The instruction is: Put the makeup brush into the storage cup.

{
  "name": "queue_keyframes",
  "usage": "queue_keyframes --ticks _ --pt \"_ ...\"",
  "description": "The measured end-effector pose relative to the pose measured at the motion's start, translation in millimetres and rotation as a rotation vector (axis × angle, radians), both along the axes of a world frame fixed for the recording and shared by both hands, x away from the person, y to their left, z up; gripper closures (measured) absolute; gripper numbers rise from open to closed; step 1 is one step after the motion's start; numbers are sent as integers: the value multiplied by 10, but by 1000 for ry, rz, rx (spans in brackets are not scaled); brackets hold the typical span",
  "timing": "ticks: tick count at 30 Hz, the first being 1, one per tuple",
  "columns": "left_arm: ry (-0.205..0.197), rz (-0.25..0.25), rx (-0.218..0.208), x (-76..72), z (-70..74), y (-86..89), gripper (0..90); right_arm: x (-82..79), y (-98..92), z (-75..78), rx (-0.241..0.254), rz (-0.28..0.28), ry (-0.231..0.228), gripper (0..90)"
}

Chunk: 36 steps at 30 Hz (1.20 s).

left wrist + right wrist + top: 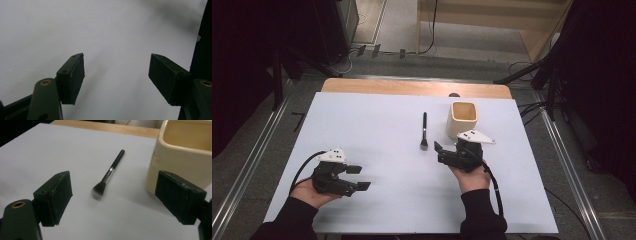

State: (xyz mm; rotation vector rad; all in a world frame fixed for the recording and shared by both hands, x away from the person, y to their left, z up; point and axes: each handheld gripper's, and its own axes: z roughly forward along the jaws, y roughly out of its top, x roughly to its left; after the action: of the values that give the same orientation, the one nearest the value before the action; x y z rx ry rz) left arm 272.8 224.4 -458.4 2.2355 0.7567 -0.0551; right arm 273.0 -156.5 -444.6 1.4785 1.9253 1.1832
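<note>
1. Makeup brush [424, 130] lay flat on the white sheet [377, 130], long axis running near-to-far in the high view: bristle head twd the person, handle tip twd the table's far edge. In the right gripper view [109, 175] it ran diagonal, bristles low-left, handle tip up-right.
2. Brush sat just ahead of the right gripper [449, 148], slightly to its left, not touching. In the right gripper view the bristle head lay between the two jaw lines but beyond the tips, w/ bare sheet betw.
3. Right gripper [113, 198]: jaws wide apart, nothing held. Right-side jaw stood close beside the cup wall; contact can't be told.
4. Cream cup [461, 119] stood upright just right of the brush, near the far edge; open top, rounded-square shape, smooth glossy look [186, 155].
5. Left gripper [357, 177] was at the near-left of the sheet, well apart from brush & cup, jaws pointing right. In the left gripper view [116, 80] its jaws gaped wide, empty, over plain sheet.
6. Materials: brush had a slim black handle, shiny silver ferrule, dark bristles w/ pale tips, fanned a bit. Jaw pads [56, 195] were black, matte, blocky. Sheet smooth & white over a wooden tabletop [412, 87], bare strip showing at the far edge.
</note>
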Motion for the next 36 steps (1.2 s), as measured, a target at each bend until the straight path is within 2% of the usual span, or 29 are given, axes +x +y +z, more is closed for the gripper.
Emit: queue_keyframes --ticks 8,10,12,13,22,29,36 --pt "28 -8 -25 18 -14 -1 291 126 17 118 -30 79 81 152" --pt "32 -12 -25 15 -18 -4 290 171 3 129 -15 97 116 151" --pt "35 -12 -23 15 -21 -6 290 211 -1 139 -30 104 143 151" --pt "35 -11 -24 17 -22 -6 290 251 -4 146 -29 116 170 151" --pt "23 -19 -16 21 -32 9 290 393 46 202 -56 174 238 151" --pt "15 -21 3 16 -36 6 290 493 77 235 -64 198 269 151" --pt "13 -29 18 12 -41 -10 290 626 141 266 -108 222 313 151"
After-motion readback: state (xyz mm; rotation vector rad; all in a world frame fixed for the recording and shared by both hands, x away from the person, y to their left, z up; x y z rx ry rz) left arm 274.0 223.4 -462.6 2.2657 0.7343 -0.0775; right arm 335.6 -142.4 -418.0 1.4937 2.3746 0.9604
